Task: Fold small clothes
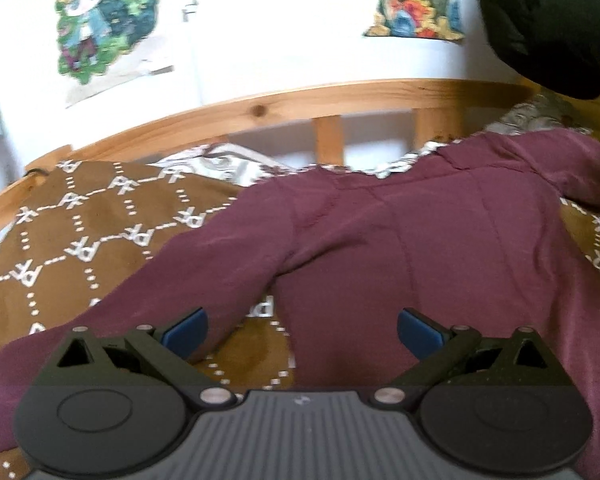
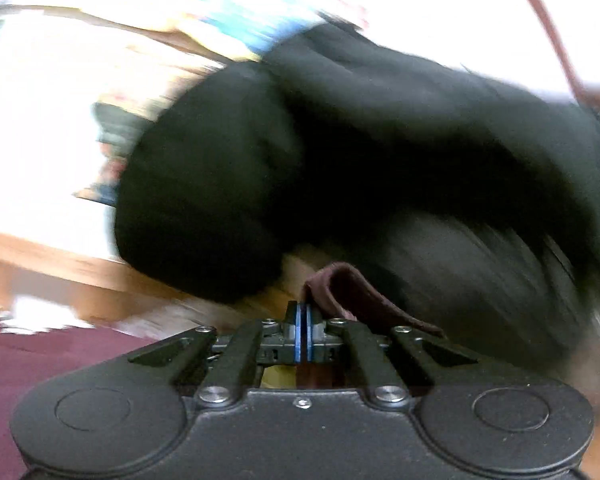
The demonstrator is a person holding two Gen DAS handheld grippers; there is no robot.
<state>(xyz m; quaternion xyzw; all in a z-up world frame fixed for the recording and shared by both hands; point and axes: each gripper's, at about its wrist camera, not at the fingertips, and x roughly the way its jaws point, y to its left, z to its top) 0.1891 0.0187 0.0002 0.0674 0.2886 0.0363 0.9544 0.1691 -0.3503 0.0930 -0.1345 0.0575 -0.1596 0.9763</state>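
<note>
- Right gripper (image 2: 303,312) is seen pressed together, its blue pads pinching a fold of the maroon long-sleeved fabric garment (image 2: 352,296).
- Left gripper (image 1: 302,330) is held spread wide, nothing between its pads.
- At its twelve o'clock the garment (image 1: 400,232) is spread on a brown patterned blanket (image 1: 84,232).

Maroon garment (image 1: 420,232): soft matt cloth. Bed rail (image 1: 284,104): knotty varnished wood.
</note>
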